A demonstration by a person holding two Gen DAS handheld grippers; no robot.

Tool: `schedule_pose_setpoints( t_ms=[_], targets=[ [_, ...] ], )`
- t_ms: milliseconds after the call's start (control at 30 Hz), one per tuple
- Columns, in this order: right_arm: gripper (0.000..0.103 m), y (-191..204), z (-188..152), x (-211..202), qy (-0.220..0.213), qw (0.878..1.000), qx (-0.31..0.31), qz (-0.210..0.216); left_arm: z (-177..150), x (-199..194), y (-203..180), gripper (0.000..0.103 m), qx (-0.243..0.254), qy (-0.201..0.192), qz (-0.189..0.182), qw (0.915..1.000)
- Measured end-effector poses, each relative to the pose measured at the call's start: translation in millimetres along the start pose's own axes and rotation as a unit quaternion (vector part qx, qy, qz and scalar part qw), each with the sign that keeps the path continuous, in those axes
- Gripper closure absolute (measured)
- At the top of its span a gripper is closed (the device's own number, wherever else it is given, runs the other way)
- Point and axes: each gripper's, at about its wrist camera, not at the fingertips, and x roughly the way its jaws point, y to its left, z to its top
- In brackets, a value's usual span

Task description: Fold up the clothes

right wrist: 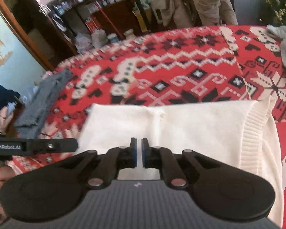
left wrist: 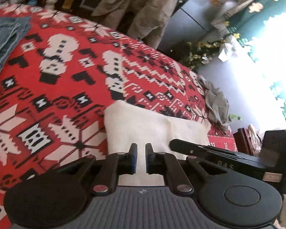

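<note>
Left gripper (left wrist: 141, 147): jaws nearly closed, holding nothing, above white knit sweater (left wrist: 152, 126).
Right gripper (right wrist: 139, 142): narrow gap, empty.
Sweater: folded on red patterned blanket (right wrist: 181, 66).

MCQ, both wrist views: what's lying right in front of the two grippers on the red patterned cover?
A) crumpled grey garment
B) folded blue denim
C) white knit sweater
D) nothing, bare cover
C: the white knit sweater lies flat just ahead of the right gripper and the left gripper; the denim and the grey garment sit off at the edges of the cover.
</note>
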Motion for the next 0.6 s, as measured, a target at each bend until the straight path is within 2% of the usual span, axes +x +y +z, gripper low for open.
schedule_pose_setpoints(
  t_ms=[100, 200, 300, 400, 500, 600],
  targets=[
    [0.095, 15.0, -3.5, -1.0, 0.003, 1.0, -0.01, 0.026, -4.5, 4.6, -3.1, 0.096, 0.007, 0.004, 0.005, 1.0],
    [0.096, 22.6, -11.9, 13.7, 0.027, 0.999, -0.021, 0.014, -9.1, 3.8, 0.7, 0.094, 0.009, 0.002, 0.014, 0.9999],
    [0.1, 17.3, -20.1, 13.6, 0.025, 0.999, -0.024, 0.009, -17.9, -0.6, 7.3, 0.095, 0.002, 0.006, 0.018, 0.9998],
    [0.101, 10.1, -28.3, 7.7, 0.028, 0.999, -0.019, 0.002, -26.6, -7.7, 2.0, 0.096, 0.024, 0.006, 0.033, 0.9992],
    [0.1, 5.1, -37.1, -4.1, 0.027, 0.999, -0.013, -0.015, -35.0, -21.8, -4.3, 0.095, 0.032, 0.003, 0.029, 0.9991],
    [0.094, 5.8, -43.1, -21.1, 0.022, 1.0, 0.005, -0.002, -44.1, -27.0, -10.5, 0.095, 0.029, 0.006, 0.005, 0.9996]
  ],
)
